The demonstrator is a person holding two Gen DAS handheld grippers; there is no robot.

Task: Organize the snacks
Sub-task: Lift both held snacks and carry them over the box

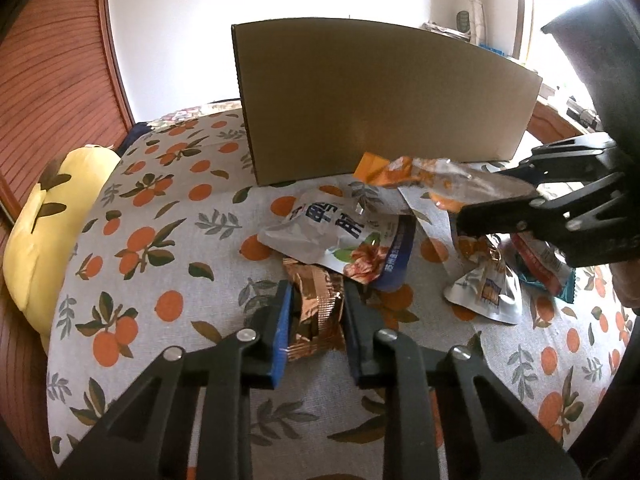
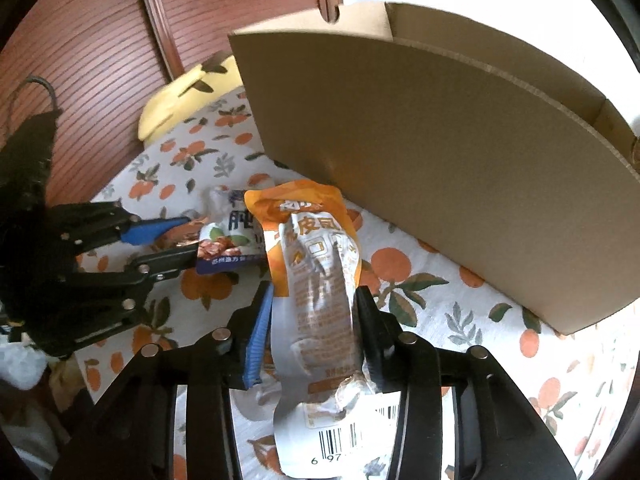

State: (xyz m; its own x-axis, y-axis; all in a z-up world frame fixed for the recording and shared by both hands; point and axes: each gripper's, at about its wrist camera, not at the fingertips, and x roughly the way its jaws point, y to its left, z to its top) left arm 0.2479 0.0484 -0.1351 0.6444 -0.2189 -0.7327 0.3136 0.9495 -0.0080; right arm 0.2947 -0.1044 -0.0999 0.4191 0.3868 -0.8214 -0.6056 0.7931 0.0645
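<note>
The right hand-held gripper (image 2: 314, 320) is clamped on an orange pouch (image 2: 320, 272), lifted beside the box (image 2: 440, 152); the left hand-held gripper (image 1: 314, 320) pinches a copper packet (image 1: 316, 304) on the bed (image 1: 160, 240). Judged mid-transfer; next, carry the pouch over the box's wall and release.

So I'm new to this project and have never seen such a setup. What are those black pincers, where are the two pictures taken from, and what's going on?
Those pincers are two handheld grippers; a person works one with each hand. Each carries a wide-angle camera looking along its own fingers, so you get one picture per hand.

The left gripper is closing around a copper foil packet lying on the orange-patterned cloth. The right gripper holds an orange and white snack pouch lifted near the open cardboard box. A white and blue snack bag and more packets lie on the cloth, with a yellow plush toy at its edge.
</note>
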